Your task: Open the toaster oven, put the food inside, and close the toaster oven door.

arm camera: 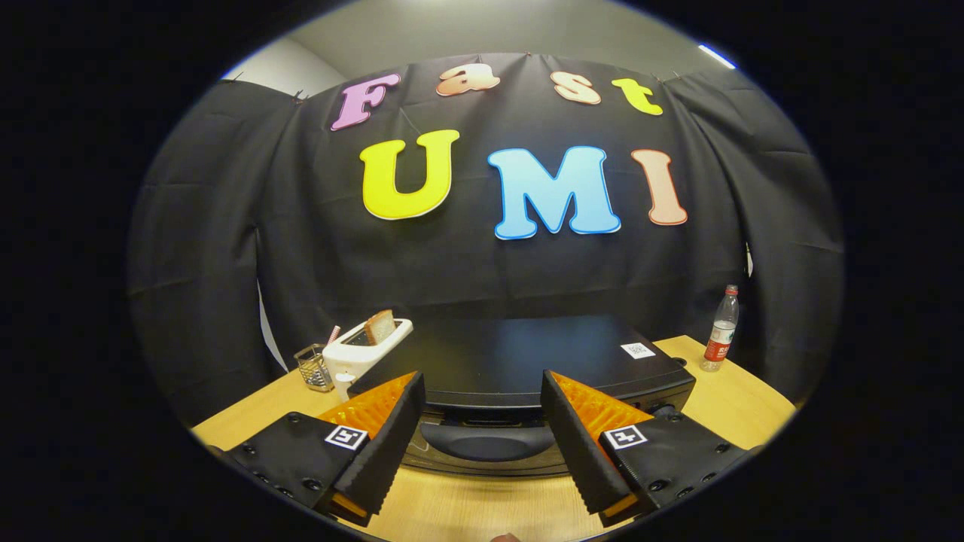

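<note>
Gripper (pixel 482 406) position: fingers spread wide apart, holding nothing, raised above the wooden table (pixel 738 410) and aimed at the front of the toaster oven (pixel 520 361). Left finger (pixel 392 436) and right finger (pixel 580 444) stand to either side of the oven's door handle (pixel 482 443), which lies in the gap between them, just ahead. Neither finger touches the handle or the oven body.

Toaster oven: a low dark box resting on the table, directly ahead of the fingers. Its flat top carries a small white sticker (pixel 638 350) near the rear right corner. The door appears closed, with the handle running across the upper front edge; the lower part of the door is partly hidden by the fingers, so this cannot be confirmed fully.

Food: a slice of toast (pixel 380 327) stands upright in the slot of a white pop-up toaster (pixel 361 354), which sits just beside the oven's left rear corner, beyond the left finger.

Other items: a small wire-mesh holder (pixel 315 367) stands just left of the white toaster, with a pink item rising behind it. A plastic bottle (pixel 721 331) with a red label stands upright at the table's far right, well apart from the oven
</note>
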### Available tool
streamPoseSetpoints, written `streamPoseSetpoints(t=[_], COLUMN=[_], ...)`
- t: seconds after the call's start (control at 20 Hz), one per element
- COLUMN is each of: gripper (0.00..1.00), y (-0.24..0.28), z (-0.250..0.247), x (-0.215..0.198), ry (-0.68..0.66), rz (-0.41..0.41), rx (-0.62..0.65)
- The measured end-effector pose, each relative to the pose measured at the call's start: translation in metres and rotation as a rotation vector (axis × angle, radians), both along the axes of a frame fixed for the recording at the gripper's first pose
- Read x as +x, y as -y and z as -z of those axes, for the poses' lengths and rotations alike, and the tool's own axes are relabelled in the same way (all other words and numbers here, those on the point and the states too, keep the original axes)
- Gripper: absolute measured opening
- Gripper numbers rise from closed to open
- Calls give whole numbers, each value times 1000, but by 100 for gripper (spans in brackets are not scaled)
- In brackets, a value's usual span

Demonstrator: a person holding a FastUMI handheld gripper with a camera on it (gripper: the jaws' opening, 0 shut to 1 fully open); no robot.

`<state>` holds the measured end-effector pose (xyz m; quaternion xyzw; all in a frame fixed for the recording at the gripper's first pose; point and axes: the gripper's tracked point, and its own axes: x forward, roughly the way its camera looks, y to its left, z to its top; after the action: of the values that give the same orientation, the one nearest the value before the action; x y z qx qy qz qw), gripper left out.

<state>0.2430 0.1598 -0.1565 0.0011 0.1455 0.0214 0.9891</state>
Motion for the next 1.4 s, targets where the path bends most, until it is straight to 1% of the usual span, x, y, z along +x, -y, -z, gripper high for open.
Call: streamPoseSetpoints(t=[0.25,0.45,0.6,0.9,1.4], gripper=[98,97,98,97,97], y=[2,2,2,0,-2], z=[26,27,28,33,52], x=[1,2,-2,-29,-71], ry=[-70,-59,-59,-67,-126], rz=[33,44,35,9,-20], rx=[0,-12,-31,-42,-42])
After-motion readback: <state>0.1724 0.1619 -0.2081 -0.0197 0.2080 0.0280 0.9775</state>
